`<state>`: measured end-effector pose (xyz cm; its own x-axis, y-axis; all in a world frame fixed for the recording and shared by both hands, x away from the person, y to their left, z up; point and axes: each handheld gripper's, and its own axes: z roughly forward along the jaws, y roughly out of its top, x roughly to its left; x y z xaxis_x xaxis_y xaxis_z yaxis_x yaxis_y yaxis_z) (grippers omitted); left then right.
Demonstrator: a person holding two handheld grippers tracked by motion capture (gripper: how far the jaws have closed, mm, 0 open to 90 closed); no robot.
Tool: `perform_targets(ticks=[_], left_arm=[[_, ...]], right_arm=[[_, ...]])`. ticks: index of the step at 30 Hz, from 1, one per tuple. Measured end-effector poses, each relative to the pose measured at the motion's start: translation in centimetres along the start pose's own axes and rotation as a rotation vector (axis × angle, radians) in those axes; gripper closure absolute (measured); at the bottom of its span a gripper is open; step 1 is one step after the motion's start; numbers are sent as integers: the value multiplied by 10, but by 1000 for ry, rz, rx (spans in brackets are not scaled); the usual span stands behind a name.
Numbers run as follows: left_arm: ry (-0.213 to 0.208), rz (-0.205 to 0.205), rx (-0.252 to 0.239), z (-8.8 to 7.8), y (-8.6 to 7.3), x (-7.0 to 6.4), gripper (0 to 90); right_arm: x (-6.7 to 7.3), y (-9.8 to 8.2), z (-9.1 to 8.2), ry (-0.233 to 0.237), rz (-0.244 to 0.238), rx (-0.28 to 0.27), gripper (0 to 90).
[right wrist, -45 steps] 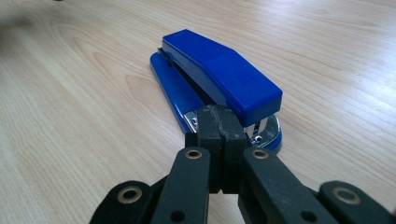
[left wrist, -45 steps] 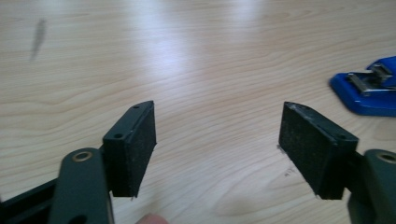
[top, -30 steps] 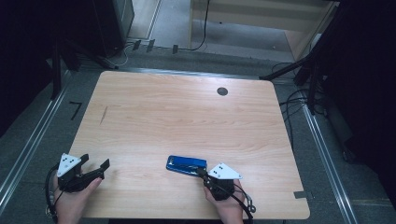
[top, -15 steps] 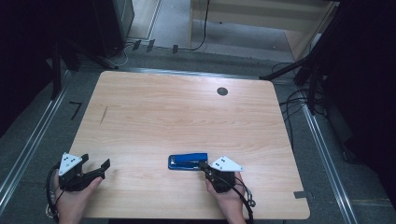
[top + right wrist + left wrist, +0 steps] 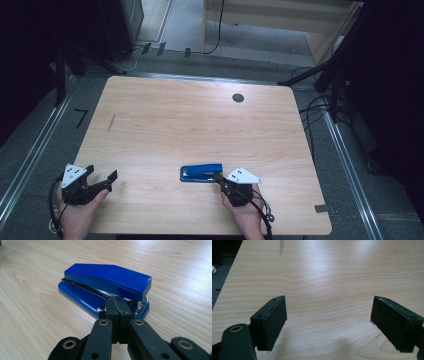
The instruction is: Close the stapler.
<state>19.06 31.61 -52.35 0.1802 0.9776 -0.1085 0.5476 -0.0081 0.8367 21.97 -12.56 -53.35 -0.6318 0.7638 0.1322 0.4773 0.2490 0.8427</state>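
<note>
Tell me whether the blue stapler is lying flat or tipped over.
Lying flat. The blue stapler rests on its base on the wooden table, top arm lowered over the base, right gripper at its rear end.

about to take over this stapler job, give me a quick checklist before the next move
1. Blue stapler lying flat on the table: ok.
2. Right tool shut, tips at the stapler's hinge end: ok.
3. Right tool gripping the stapler: not ok, nothing sits between the pads.
4. Tips actually touching the stapler: cannot tell.
5. Left tool open, holding nothing: ok; its jaws have just been opening.
6. Table beyond the stapler free for a push: ok.
</note>
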Motion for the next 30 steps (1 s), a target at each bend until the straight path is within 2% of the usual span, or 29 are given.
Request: perform_targets(ticks=[6, 11, 13, 16, 18, 21, 24, 26, 30], left_arm=[[-6, 10, 0, 0, 0, -1, 132], [-26, 17, 0, 0, 0, -1, 116], [-32, 17, -2, 0, -1, -1, 111], [-43, 9, -3, -1, -1, 0, 109], [-49, 8, -9, -1, -1, 0, 106], [-46, 13, -3, 0, 0, 0, 106], [-45, 14, 2, 0, 0, 0, 106], [-48, 11, 1, 0, 0, 0, 106], [-50, 17, 9, 0, 0, 0, 106]], right_arm=[[-7, 1, -14, -7, 5, -14, 895], [-18, 1, -27, -10, 9, -33, 797], [-24, 1, -32, -3, 16, -45, 717], [-31, 1, -37, 5, 22, -67, 543], [-33, 1, -40, 0, 29, -62, 409], [-33, 3, -45, -8, 24, -74, 267], [-36, 3, -48, -25, 28, -75, 149], [-39, 0, -49, -51, 40, -69, 93], [-46, -5, -55, -70, 72, -72, 0]])
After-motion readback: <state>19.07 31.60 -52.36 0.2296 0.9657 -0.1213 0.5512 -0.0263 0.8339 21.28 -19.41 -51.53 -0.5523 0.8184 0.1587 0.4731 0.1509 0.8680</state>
